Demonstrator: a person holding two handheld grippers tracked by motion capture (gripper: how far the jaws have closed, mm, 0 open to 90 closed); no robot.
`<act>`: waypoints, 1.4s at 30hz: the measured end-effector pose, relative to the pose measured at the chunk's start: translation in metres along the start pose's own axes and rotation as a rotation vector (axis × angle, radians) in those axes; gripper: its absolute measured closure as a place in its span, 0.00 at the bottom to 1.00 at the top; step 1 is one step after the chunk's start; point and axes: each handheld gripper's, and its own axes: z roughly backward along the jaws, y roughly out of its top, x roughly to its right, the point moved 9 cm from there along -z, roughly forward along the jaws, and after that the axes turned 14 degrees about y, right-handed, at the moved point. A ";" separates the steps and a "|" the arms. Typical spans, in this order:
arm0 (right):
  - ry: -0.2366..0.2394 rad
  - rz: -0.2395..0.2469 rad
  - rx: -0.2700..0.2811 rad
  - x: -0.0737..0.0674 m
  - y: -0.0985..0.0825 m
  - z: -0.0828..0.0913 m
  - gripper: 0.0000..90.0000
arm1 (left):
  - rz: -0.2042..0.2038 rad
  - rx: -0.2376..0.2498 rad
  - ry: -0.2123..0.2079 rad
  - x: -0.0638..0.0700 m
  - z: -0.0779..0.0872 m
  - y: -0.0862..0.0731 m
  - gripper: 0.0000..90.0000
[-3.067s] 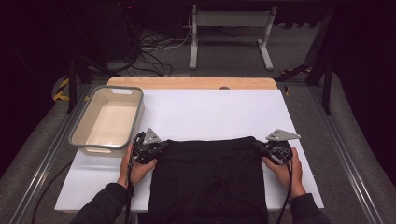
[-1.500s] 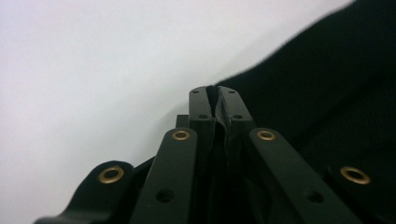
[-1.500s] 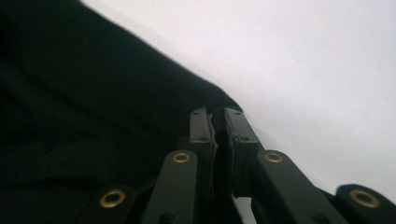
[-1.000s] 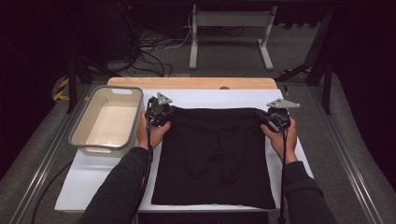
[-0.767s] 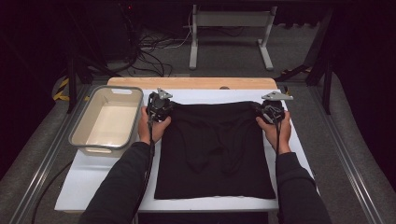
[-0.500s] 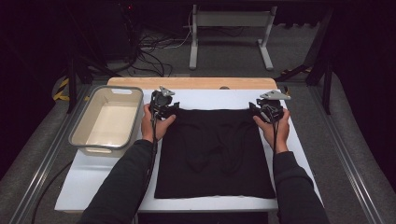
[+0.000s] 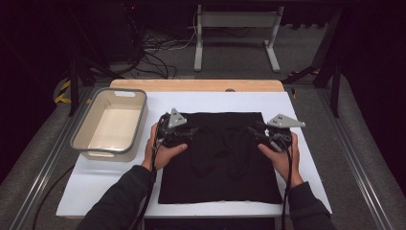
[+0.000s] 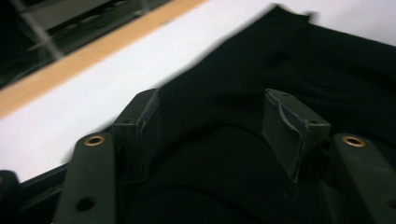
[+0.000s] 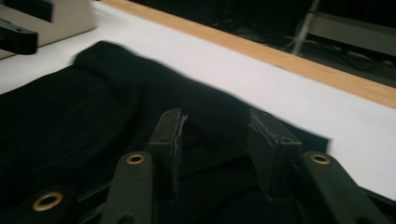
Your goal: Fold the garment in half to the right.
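A black cloth (image 7: 220, 165) lies spread flat on the white table top (image 7: 215, 100), with a few soft wrinkles in its middle. My left gripper (image 7: 190, 132) hovers over the cloth's far left part, and my right gripper (image 7: 253, 132) over its far right part. Both point inward toward each other. In the left gripper view the left gripper (image 8: 217, 121) is open over the cloth (image 8: 289, 60), its pads clear of the fabric. In the right gripper view the right gripper (image 9: 212, 135) also stands open above the cloth (image 9: 70, 102). Both pairs of jaws have just been opening, with nothing pinched.
An empty beige bin (image 7: 112, 129) stands on the table left of the cloth. A wooden strip (image 7: 196, 85) runs along the table's far edge. Beyond it are a floor with cables (image 7: 153, 52) and a metal stand (image 7: 234, 33).
Both grippers drew the cloth's far corners away from the person, let go and opened. They then came back toward the person and inward over the cloth, which stays flat.
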 end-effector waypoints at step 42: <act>0.323 0.140 -0.084 -0.137 -0.040 0.051 0.94 | -0.182 0.028 -0.339 0.094 0.097 -0.038 0.92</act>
